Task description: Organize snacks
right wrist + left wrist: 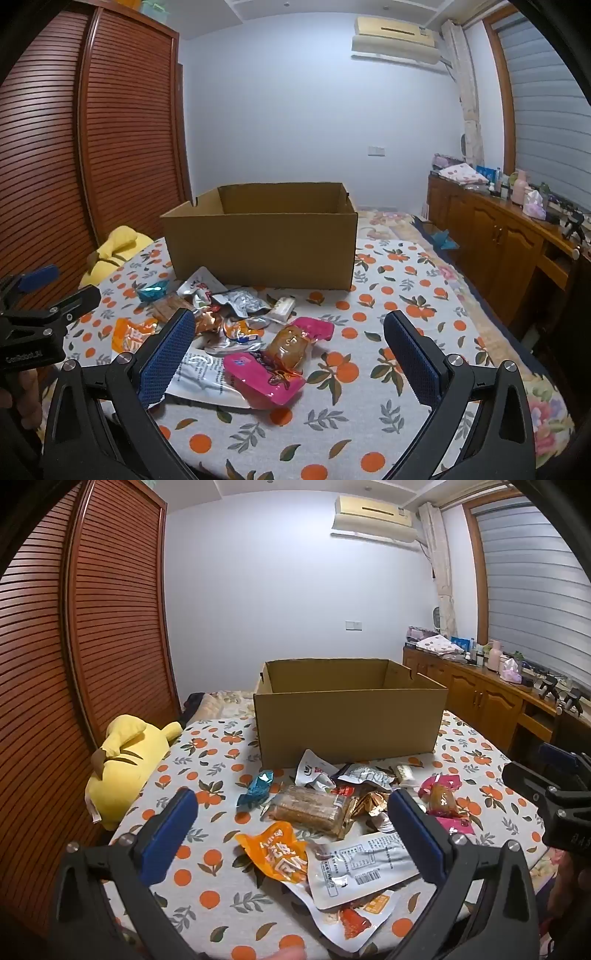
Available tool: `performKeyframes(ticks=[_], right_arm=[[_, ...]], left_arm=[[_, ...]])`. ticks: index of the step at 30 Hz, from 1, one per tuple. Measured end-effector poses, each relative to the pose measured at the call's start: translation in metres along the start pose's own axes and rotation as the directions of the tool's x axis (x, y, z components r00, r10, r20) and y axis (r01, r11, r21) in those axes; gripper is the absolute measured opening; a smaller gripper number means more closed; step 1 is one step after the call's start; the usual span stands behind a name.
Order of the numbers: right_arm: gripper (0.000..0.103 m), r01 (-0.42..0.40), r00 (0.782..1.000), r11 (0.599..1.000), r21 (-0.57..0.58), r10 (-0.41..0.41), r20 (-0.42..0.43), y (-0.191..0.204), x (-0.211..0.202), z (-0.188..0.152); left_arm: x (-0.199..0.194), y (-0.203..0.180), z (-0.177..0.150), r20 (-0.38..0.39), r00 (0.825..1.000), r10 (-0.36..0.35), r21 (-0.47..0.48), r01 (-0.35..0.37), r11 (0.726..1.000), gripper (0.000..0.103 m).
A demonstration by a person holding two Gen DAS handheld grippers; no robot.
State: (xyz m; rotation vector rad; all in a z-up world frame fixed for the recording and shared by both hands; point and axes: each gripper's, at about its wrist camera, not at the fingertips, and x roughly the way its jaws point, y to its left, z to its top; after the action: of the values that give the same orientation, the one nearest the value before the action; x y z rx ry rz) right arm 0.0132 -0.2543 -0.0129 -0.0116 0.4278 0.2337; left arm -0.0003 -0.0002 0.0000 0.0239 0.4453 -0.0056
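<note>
An open cardboard box (347,716) (262,243) stands at the far side of the table. In front of it lies a heap of snack packets: an orange pouch (279,853) (129,334), a silver-white pouch (365,867), a clear pack of brown bars (310,806), a blue wrapped sweet (256,788) (153,290) and a pink packet (266,376) (443,801). My left gripper (291,830) hovers open above the orange and silver pouches, holding nothing. My right gripper (288,354) is open over the pink packet, empty too.
The table wears a cloth (388,332) printed with oranges. A yellow plush toy (125,764) lies at its left edge. A slatted wooden wardrobe (92,627) stands to the left, and a wooden sideboard (498,236) with clutter runs along the right.
</note>
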Motion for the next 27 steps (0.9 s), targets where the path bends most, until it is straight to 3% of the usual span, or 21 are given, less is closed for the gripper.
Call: performKeyframes(ticks=[27], right_arm=[[0.103,0.027,1.000,0.999,0.026,-0.027,-0.007,-0.010,-0.001,-0.002]], left_arm=[[0.000,0.000,0.000,-0.008,1.000,0.001,-0.003,-0.001,1.000,0.103]])
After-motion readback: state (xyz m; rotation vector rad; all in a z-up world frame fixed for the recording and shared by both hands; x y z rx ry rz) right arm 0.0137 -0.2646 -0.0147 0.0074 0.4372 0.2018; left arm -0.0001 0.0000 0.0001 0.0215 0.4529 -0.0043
